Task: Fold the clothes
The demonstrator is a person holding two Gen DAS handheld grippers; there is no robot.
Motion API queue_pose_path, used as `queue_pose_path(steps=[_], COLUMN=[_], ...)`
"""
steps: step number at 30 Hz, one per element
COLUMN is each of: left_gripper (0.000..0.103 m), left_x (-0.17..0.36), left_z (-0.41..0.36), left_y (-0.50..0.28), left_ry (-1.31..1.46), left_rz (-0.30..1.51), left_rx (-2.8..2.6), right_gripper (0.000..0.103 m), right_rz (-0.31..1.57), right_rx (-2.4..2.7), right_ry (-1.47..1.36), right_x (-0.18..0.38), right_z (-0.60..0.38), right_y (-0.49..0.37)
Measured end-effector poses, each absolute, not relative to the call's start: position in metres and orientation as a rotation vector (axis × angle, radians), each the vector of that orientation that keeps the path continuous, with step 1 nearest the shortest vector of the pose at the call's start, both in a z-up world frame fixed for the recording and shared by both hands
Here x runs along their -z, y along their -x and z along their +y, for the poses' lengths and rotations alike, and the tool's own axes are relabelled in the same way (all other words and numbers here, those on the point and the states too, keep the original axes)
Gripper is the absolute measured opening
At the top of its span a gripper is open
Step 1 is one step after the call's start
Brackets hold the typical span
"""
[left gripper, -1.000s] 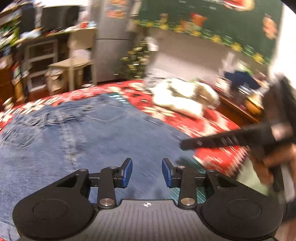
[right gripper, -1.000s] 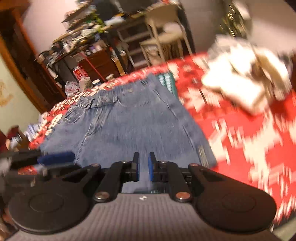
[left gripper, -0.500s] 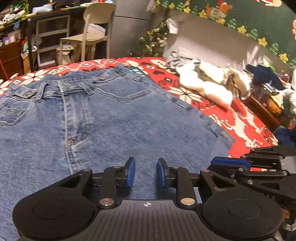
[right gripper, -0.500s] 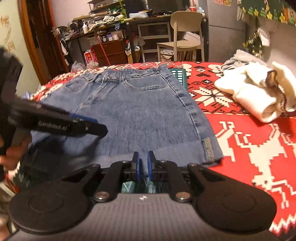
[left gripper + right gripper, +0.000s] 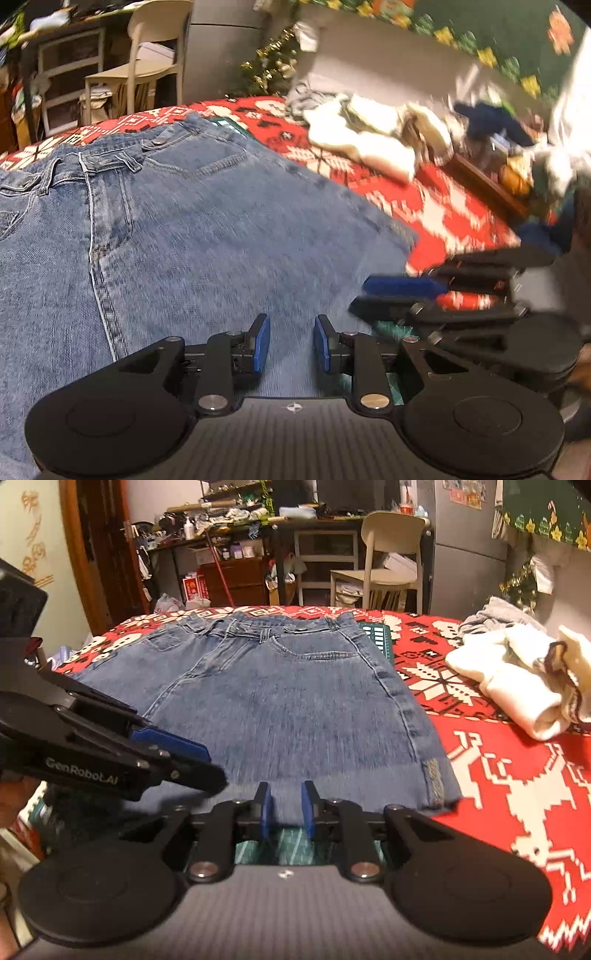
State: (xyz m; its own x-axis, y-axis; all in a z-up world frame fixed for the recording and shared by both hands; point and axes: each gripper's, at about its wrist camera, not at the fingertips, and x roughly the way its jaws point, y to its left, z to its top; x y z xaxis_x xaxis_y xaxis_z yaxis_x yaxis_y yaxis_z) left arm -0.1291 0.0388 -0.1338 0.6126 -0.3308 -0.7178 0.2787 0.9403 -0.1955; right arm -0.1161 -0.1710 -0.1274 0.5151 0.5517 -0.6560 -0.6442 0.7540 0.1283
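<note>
Left tool (image 5: 291,343) spread, nothing between pads, hovering over lower denim. Right tool (image 5: 286,808) parted by a narrower gap, empty, poised at hem edge of jeans (image 5: 288,709). Jeans spread flat on red patterned cloth (image 5: 517,775) over bench; waistband at 12 o'clock, hem at 6 o'clock, long axis running 12–6 from both tools. Green mat (image 5: 376,638) peeking out at waistband corner and under hem. Right tool nearer the hem, about at its edge; left tool further in over fabric, toward 9 o'clock of right. White garment pile (image 5: 517,686) at 2 o'clock, well apart. Judged: flat lie fits either pre-fold layout or a part-folded state; cannot tell layers. Motion blur in left view.
</note>
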Motion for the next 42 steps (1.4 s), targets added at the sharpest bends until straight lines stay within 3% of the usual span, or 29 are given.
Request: queue_pose_path(steps=[16,22,24,26,29,30,37,40,42], left_gripper=[0.027,0.028,0.034,0.051,0.068,0.070,0.088,0.102,0.102], left_x=[0.122,0.106,0.103,0.099,0.095,0.094,0.091,0.088,0.091], left_z=[0.051,0.083,0.097,0.111,0.129,0.135,0.165,0.170,0.170], left_y=[0.146,0.128,0.118,0.111,0.106,0.106,0.122,0.127,0.122], left_ry=[0.096,0.136,0.148,0.160,0.160,0.161,0.116,0.115,0.126], left_rz=[0.827,0.741,0.721,0.701,0.662,0.651,0.613,0.569,0.595], left_rx=[0.308,0.219,0.173,0.131,0.075,0.068,0.057,0.119,0.132], right_gripper=[0.023,0.024,0.029,0.032,0.046,0.047,0.043,0.043,0.042], right_rz=[0.747,0.744,0.739,0.744,0.758,0.772,0.853,0.862,0.867], right_rx=[-0.524,-0.554,-0.570,-0.584,-0.608,-0.624,-0.778,-0.828,-0.830], right_ry=[0.038,0.089,0.126,0.131,0.140,0.169,0.440,0.442,0.411], right_x=[0.133,0.085,0.061,0.039,0.011,0.009,0.048,0.074,0.091], right_z=[-0.222,-0.215,-0.204,-0.193,-0.174,-0.164,-0.092,-0.071,-0.063], right_y=[0.095,0.078,0.067,0.055,0.040,0.036,0.042,0.048,0.047])
